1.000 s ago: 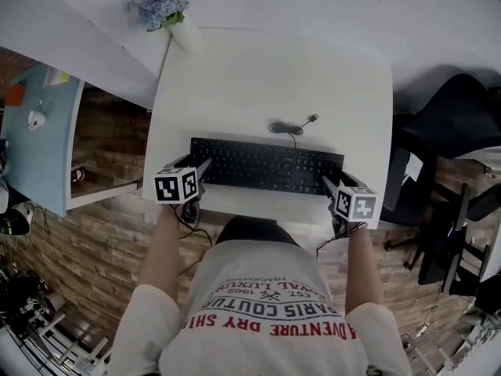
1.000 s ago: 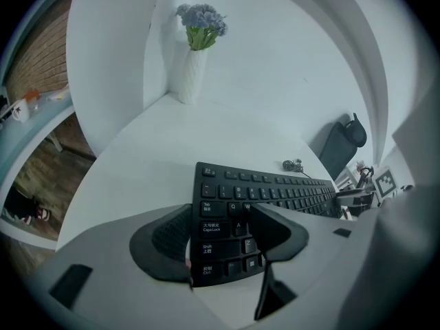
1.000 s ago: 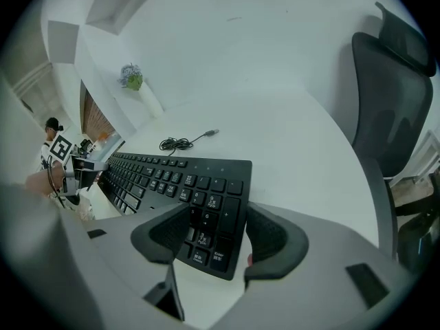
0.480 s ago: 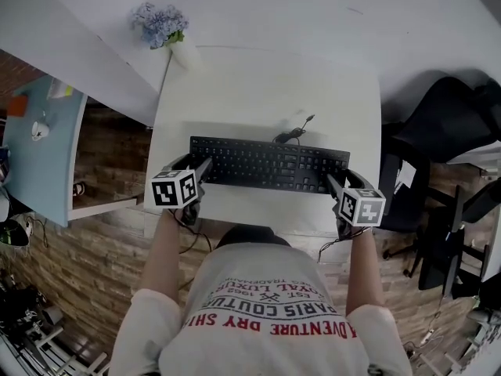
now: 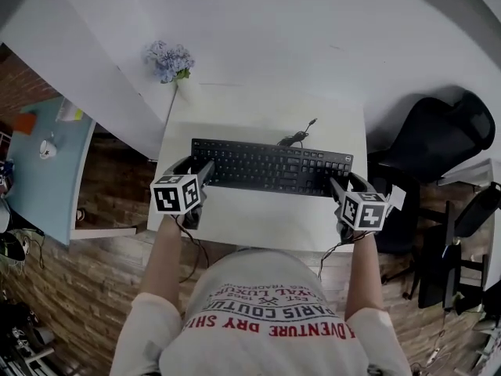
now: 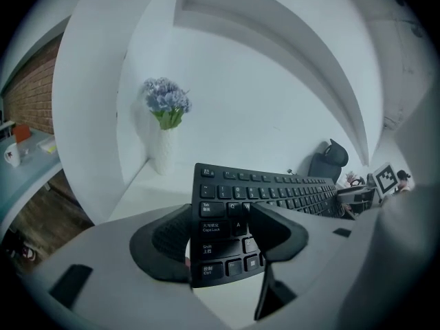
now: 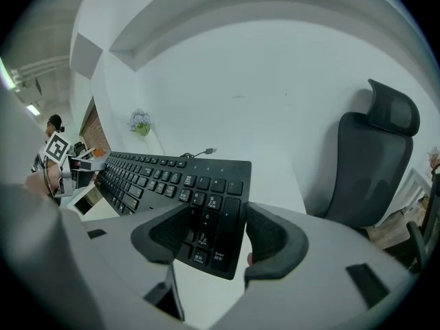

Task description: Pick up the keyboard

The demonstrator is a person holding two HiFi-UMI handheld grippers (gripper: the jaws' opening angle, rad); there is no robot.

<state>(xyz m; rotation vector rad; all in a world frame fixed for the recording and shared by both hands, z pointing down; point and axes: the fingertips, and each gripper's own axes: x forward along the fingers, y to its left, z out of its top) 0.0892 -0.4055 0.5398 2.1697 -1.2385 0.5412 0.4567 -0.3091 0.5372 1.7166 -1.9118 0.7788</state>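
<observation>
**A:** Right, the left gripper (image 5: 200, 171) is clamped on the left end of the keyboard (image 5: 270, 167), and the right gripper (image 5: 339, 186) is clamped on its right end.

**B:** Is it off the worktop (image 5: 258, 219)?

**A:** Looks that way. It hangs level between them above the white surface, with its cable (image 5: 296, 138) trailing at the back.

**B:** So, done?

**A:** All but, I'd say. What's left is holding both ends firm and steady.
</observation>
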